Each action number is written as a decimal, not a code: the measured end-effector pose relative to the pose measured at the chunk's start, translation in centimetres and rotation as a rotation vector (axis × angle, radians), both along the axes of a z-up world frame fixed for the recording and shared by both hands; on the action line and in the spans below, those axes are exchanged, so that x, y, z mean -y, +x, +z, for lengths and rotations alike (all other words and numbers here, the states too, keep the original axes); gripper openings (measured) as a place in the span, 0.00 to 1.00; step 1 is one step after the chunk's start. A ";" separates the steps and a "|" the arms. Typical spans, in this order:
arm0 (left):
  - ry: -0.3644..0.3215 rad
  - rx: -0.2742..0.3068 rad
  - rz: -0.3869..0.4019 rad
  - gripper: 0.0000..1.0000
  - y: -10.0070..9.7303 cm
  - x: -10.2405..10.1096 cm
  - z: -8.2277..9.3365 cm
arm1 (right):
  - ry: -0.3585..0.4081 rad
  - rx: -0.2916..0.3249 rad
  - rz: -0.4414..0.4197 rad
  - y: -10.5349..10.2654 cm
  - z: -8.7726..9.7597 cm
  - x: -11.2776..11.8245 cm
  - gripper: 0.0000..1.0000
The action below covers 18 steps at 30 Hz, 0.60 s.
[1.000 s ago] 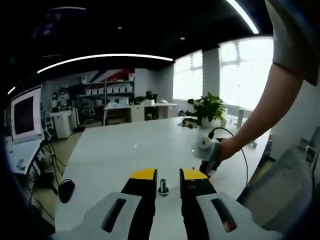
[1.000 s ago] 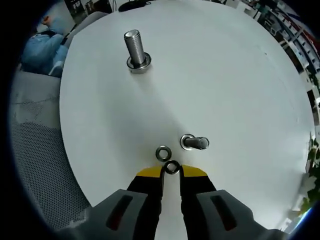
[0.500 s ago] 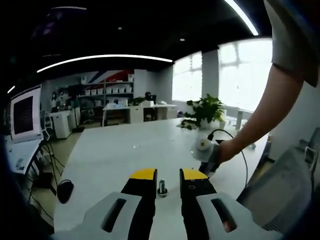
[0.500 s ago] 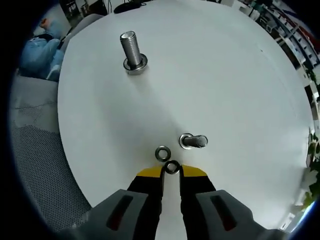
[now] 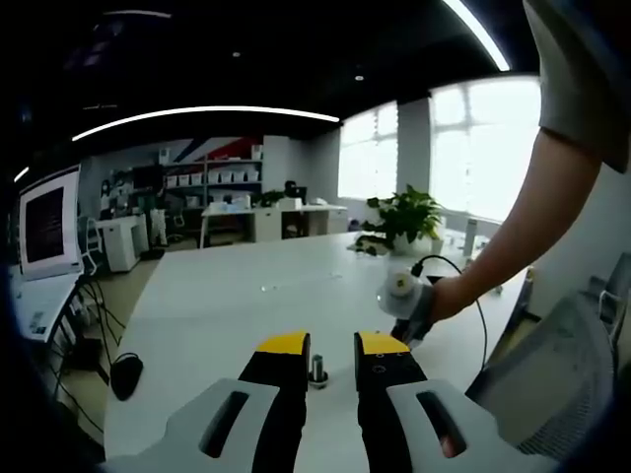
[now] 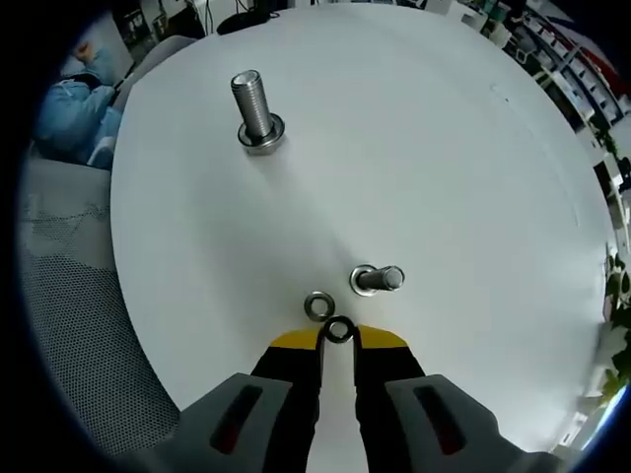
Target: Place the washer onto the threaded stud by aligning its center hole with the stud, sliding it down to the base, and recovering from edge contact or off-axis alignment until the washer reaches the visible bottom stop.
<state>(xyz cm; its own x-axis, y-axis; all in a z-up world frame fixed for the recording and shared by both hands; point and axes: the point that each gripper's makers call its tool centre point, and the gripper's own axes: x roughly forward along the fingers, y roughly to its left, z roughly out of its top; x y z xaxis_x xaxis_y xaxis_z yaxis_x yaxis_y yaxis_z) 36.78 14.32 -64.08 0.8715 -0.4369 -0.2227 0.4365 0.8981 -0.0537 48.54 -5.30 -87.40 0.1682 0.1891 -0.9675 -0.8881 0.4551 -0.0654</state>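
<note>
Now, washer (image 6: 339, 330): thin, stiff, slippery; right gripper (image 6: 338, 341) fingers are pinching its rim.
Left gripper (image 5: 332, 345): fingers standing apart, holding nothing.

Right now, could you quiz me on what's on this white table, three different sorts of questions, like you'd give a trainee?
1. True or false: the right hand-held gripper holds a washer at its fingertips.
2. Multiple choice: the loose washer lies A) on the tall stud, B) flat on the table beside the short stud, C) on the mesh chair.
3. Fill in: between the tips of the left hand-held gripper stands a small threaded ____.

Key: 1 true; 2 B; 3 stud.
</note>
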 end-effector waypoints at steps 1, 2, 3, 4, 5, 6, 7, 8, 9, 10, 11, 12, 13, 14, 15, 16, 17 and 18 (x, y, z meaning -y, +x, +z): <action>0.001 0.002 0.000 0.16 0.0 0.0 0.0 | 0.003 0.001 -0.002 -0.1 0.1 0.0 0.13; 0.002 0.004 0.000 0.16 0.0 0.0 0.1 | 0.006 0.002 -0.005 0.0 0.1 0.0 0.13; 0.000 0.004 0.001 0.16 0.0 0.0 0.1 | 0.010 0.005 -0.006 0.0 0.2 0.0 0.13; -0.002 0.004 0.001 0.16 0.0 0.0 0.1 | 0.017 0.008 -0.009 0.0 0.5 -0.2 0.13; -0.003 0.002 0.001 0.16 0.0 0.0 0.1 | 0.028 0.013 -0.016 0.1 0.8 -0.3 0.13; -0.004 0.001 0.001 0.16 0.0 0.0 0.1 | 0.037 0.017 -0.022 0.1 1.2 -0.4 0.13; -0.007 0.000 0.000 0.16 0.0 0.0 0.1 | 0.050 0.025 -0.030 0.2 1.6 -0.6 0.13; -0.009 0.000 0.000 0.16 0.0 0.0 0.1 | 0.056 0.030 -0.036 0.4 1.8 -0.6 0.13; -0.009 0.001 0.001 0.16 0.0 0.0 0.1 | 0.063 0.032 -0.043 0.5 2.1 -0.6 0.13; -0.010 0.001 0.001 0.16 0.0 0.0 0.1 | 0.070 0.036 -0.048 0.5 2.4 -0.7 0.13; -0.011 -0.001 0.000 0.16 0.0 0.0 0.1 | 0.080 0.044 -0.050 0.5 2.9 -0.9 0.13; -0.010 0.000 0.000 0.16 0.0 0.0 0.1 | 0.085 0.048 -0.050 0.5 3.2 -1.0 0.13; -0.011 0.001 0.000 0.16 0.0 0.0 0.1 | 0.085 0.052 -0.046 0.5 3.7 -1.0 0.13; -0.013 0.004 -0.002 0.16 0.0 0.1 0.2 | 0.087 0.059 -0.040 0.6 4.0 -1.1 0.13; -0.012 0.004 -0.003 0.16 0.0 0.1 0.2 | 0.090 0.064 -0.038 0.6 4.3 -1.1 0.13; -0.011 0.003 -0.005 0.16 0.0 0.1 0.2 | 0.096 0.072 -0.036 0.7 5.0 -1.2 0.13; -0.013 0.003 -0.005 0.16 0.0 0.2 0.2 | 0.100 0.077 -0.036 0.8 5.4 -1.2 0.13; -0.016 0.006 -0.005 0.16 0.0 0.2 0.2 | 0.106 0.083 -0.034 1.0 5.9 -1.3 0.13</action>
